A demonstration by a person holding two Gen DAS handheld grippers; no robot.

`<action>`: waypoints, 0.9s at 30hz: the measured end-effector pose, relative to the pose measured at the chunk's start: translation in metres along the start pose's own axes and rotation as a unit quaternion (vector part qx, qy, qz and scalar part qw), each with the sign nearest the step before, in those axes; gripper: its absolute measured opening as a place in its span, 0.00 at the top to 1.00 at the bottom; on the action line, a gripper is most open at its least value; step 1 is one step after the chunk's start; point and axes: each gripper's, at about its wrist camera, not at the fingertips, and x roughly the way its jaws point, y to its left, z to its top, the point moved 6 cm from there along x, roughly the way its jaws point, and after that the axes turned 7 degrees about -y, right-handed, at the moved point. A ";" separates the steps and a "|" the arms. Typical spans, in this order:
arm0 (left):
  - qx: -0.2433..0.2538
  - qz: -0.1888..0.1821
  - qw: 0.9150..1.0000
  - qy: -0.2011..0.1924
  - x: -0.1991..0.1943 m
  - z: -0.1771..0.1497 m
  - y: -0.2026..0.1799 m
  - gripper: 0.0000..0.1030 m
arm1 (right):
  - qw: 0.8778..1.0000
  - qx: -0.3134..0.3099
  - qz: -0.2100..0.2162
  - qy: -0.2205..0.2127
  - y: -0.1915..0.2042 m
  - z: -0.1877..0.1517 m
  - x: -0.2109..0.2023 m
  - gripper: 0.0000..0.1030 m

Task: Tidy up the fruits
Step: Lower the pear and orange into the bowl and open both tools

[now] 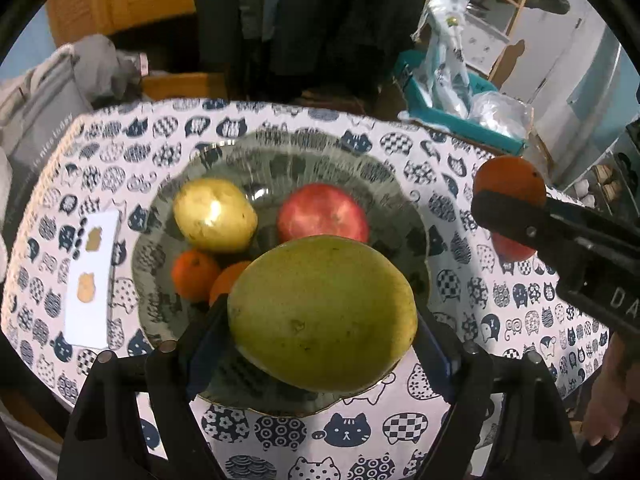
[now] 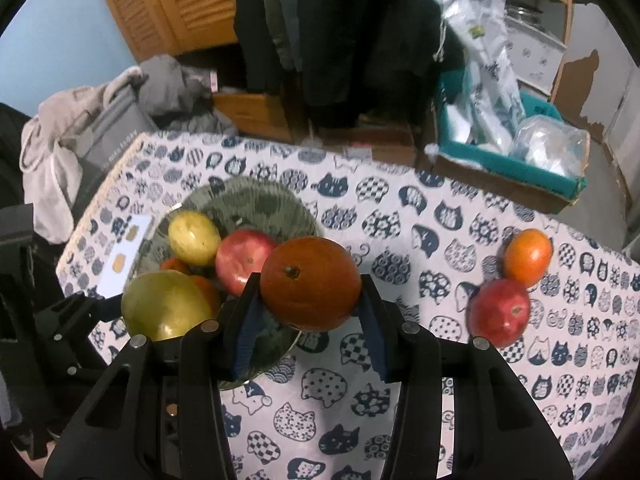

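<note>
My left gripper (image 1: 320, 320) is shut on a big green-yellow pomelo (image 1: 322, 312), held over the near part of a glass bowl (image 1: 332, 148). Inside the bowl lie a yellow fruit (image 1: 214, 214), a red apple (image 1: 322, 214) and two small oranges (image 1: 194, 274). My right gripper (image 2: 310, 304) is shut on a large orange (image 2: 310, 282), just over the bowl's right rim (image 2: 240, 192). The same orange (image 1: 510, 178) shows at the right of the left wrist view. On the cloth to the right lie a red apple (image 2: 500, 312) and an orange-red fruit (image 2: 528, 256).
A white card (image 1: 94, 276) with small tan shapes lies left of the bowl on the cat-print tablecloth (image 2: 400, 208). Beyond the table's far edge stand a teal box (image 2: 508, 160) of plastic bags, grey clothes (image 2: 80, 132) and a wooden cabinet. A hand (image 1: 612, 392) shows at lower right.
</note>
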 end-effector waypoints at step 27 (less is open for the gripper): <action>-0.059 -0.002 0.998 0.028 0.003 0.007 0.034 0.17 | 1.000 0.012 0.009 0.016 0.005 0.002 0.022 0.56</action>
